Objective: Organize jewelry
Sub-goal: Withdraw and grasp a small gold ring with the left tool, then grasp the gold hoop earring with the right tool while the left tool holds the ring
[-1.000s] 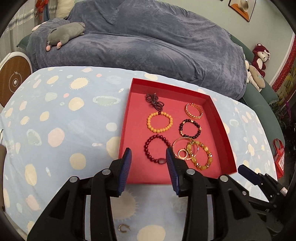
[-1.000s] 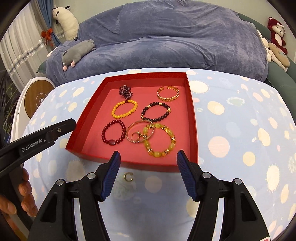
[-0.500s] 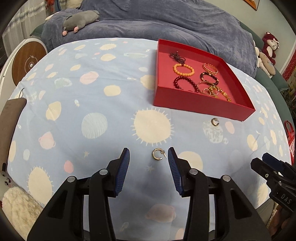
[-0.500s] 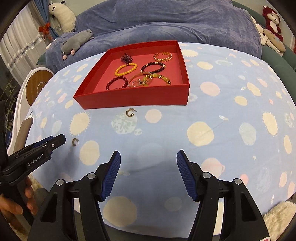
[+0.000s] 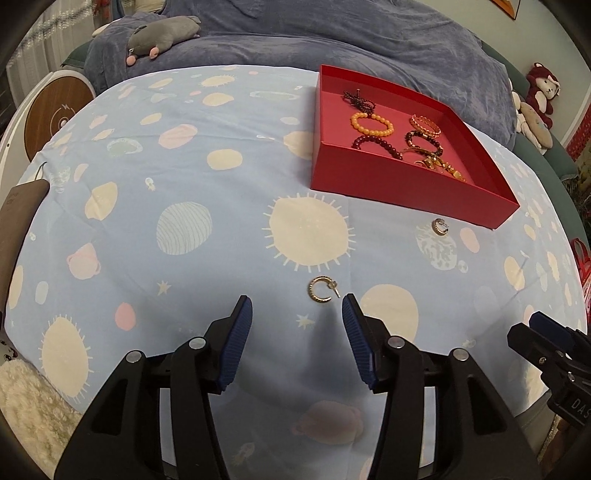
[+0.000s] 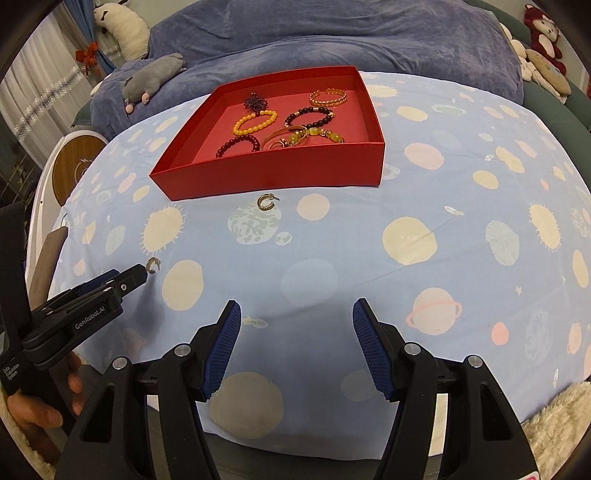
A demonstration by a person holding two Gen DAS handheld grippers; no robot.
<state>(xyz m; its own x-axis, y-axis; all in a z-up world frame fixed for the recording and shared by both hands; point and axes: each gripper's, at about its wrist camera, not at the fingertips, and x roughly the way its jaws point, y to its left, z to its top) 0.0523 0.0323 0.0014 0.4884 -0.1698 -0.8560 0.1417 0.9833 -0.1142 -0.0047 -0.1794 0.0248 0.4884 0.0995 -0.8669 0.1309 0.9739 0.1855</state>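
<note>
A red box [image 5: 406, 192] [image 6: 273, 177] on the spotted blue tablecloth holds several bead bracelets [image 5: 371, 122] [image 6: 255, 122] and gold bangles. Two gold hoop earrings lie loose on the cloth. One earring [image 5: 322, 290] [image 6: 152, 264] is just ahead of my left gripper [image 5: 295, 301] [image 6: 140, 275], close to its right fingertip. The left jaws are opening, and nothing is between them. The other earring [image 5: 439, 226] [image 6: 265, 202] lies near the box's front wall. My right gripper [image 6: 297, 304] [image 5: 532, 328] hovers open over bare cloth.
A sofa under a blue blanket [image 6: 332, 40] with a grey plush toy [image 5: 162, 35] stands behind the table. A round wooden disc [image 5: 55, 114] is at the left. A brown flat object [image 5: 18, 214] lies on the table's left edge. A hand [image 6: 33, 406] holds the left gripper.
Both grippers have pulled back from the red box toward the table's near side and sunk lower. The left jaws have widened, and the loose earring now lies just ahead of their tips.
</note>
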